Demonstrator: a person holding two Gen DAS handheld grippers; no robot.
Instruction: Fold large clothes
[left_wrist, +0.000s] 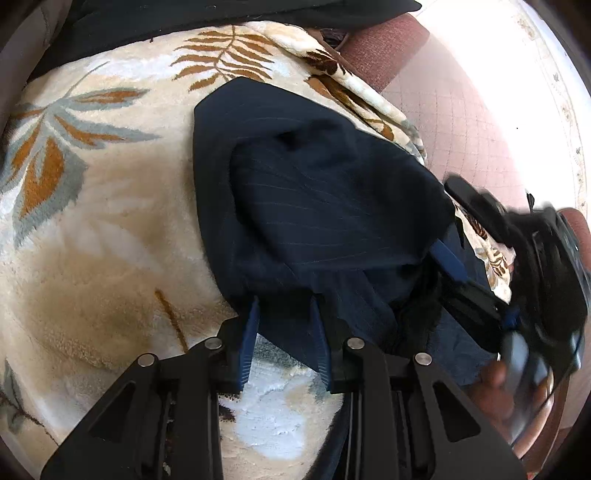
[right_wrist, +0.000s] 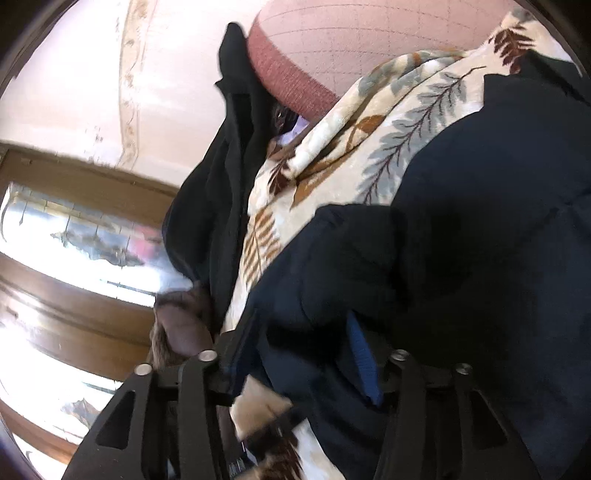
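A navy pinstriped garment (left_wrist: 314, 192) lies bunched on a cream leaf-patterned blanket (left_wrist: 110, 221). My left gripper (left_wrist: 284, 306) has its blue fingers (left_wrist: 251, 325) under the garment's near hem, with cloth draped over and between them; the jaws stand apart. My right gripper (left_wrist: 454, 266) comes in from the right, its blue finger pushed into the garment's folds. In the right wrist view the same garment (right_wrist: 461, 258) fills the right side and my right gripper (right_wrist: 303, 332) has cloth bunched between its spread fingers (right_wrist: 360, 354).
A black garment (right_wrist: 221, 184) hangs over the blanket's (right_wrist: 369, 147) far edge. A reddish cushion (right_wrist: 295, 74) and pink tiled floor (left_wrist: 461, 110) lie beyond. A wooden door frame (right_wrist: 74, 177) is at the left.
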